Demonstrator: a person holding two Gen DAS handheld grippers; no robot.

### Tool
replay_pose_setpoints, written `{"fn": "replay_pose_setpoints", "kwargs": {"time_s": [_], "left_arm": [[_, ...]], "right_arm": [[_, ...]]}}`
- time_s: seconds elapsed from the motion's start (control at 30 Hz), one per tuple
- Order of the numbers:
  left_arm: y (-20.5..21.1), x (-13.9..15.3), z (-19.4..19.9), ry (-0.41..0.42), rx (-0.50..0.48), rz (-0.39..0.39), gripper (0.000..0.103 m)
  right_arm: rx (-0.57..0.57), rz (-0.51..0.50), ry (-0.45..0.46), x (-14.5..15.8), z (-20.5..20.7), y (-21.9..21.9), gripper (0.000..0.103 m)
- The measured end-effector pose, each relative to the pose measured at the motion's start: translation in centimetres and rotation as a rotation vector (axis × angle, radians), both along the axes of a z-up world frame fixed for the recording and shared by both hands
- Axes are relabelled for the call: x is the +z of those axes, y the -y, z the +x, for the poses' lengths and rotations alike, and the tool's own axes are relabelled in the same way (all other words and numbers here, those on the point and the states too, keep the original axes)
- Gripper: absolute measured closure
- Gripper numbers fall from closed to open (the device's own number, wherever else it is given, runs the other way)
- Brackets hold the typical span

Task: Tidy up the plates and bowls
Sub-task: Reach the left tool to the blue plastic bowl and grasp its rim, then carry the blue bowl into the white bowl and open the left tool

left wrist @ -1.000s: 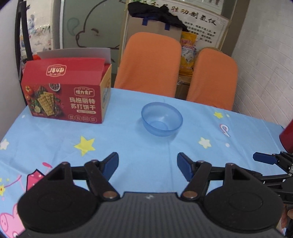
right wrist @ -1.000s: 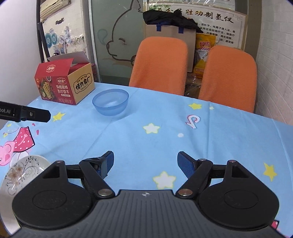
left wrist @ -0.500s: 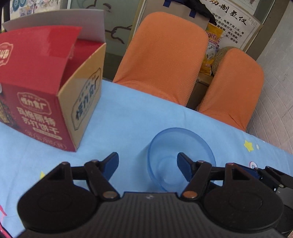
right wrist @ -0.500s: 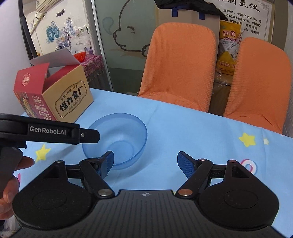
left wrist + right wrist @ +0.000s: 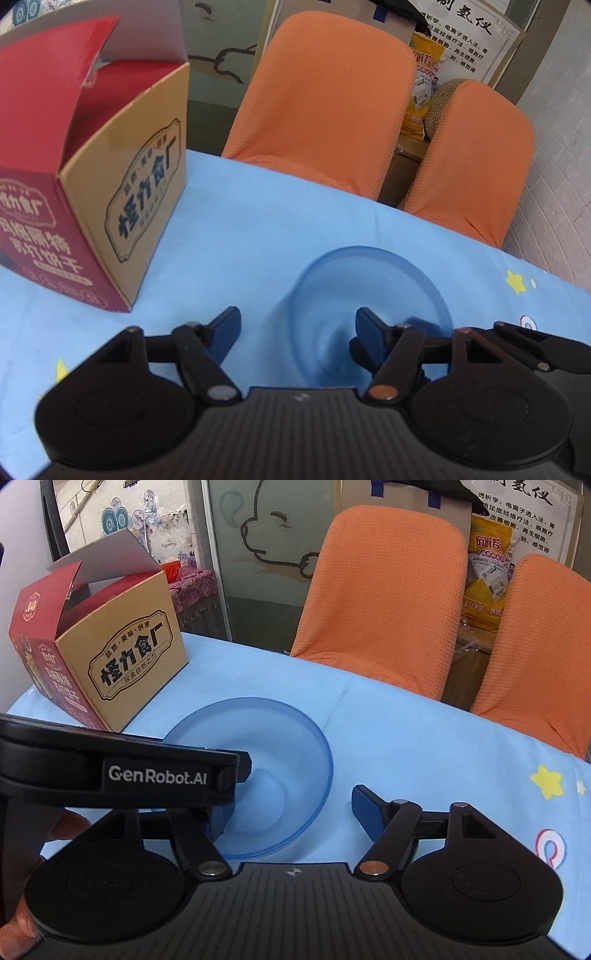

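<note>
My left claw (image 5: 297, 325) is spread wide and straddles the near left wall of the bowl (image 5: 369, 295): its left finger (image 5: 225, 325) sits outside on the cloth (image 5: 258, 221), its right finger (image 5: 369, 330) is down inside the bowl, and neither presses on the wall, so it has hold of nothing. My right claw (image 5: 288, 812) is just as wide. Its left finger (image 5: 218, 818) shows inside the bowl (image 5: 288, 746) at the near left, partly hidden behind the left claw's arm (image 5: 122, 771), which crosses in from the left and reaches over the rim; its right finger (image 5: 364, 805) is outside the bowl on the cloth (image 5: 424, 731). It grips nothing either. The bowl is clear blue, upright, and stands on the light blue star-printed cloth, near the middle of the table. A red and tan box (image 5: 103, 657) with its flap up stands to the left of the bowl, close but apart from it. Two orange chairs (image 5: 384, 590) stand behind the far edge of the table.
</note>
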State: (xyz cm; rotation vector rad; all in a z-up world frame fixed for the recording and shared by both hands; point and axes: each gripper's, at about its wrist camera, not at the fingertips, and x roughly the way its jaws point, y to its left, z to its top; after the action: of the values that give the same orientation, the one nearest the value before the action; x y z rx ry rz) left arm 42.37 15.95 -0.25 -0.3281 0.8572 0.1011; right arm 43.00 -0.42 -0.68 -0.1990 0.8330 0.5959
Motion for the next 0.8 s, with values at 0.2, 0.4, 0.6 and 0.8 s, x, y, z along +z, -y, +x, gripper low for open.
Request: {"fn": "replay_pose_setpoints", "kwargs": {"time_s": [0.2, 0.4, 0.6, 0.8], "left_arm": [[1.5, 1.0, -2.1, 0.025, -0.038, 0.046, 0.064], [3.9, 4.0, -5.0, 0.058, -0.079, 0.039, 0.064], [7.8, 6.9, -8.9, 0.094, -0.135, 0.025, 0.064], [12.9, 8.3, -13.9, 0.117, -0.212, 0.002, 0.064]], "right_arm": [[0.033, -0.001, 0.014, 0.8, -2.0, -0.4, 0.048], [0.009, -0.002, 0.034, 3.2, -4.8, 1.3, 0.046], [-0.037, -0.022, 0.087, 6.2, -9.0, 4.3, 0.041], [-0.099, -0.036, 0.120, 8.0, -14.3, 8.7, 0.038]]}}
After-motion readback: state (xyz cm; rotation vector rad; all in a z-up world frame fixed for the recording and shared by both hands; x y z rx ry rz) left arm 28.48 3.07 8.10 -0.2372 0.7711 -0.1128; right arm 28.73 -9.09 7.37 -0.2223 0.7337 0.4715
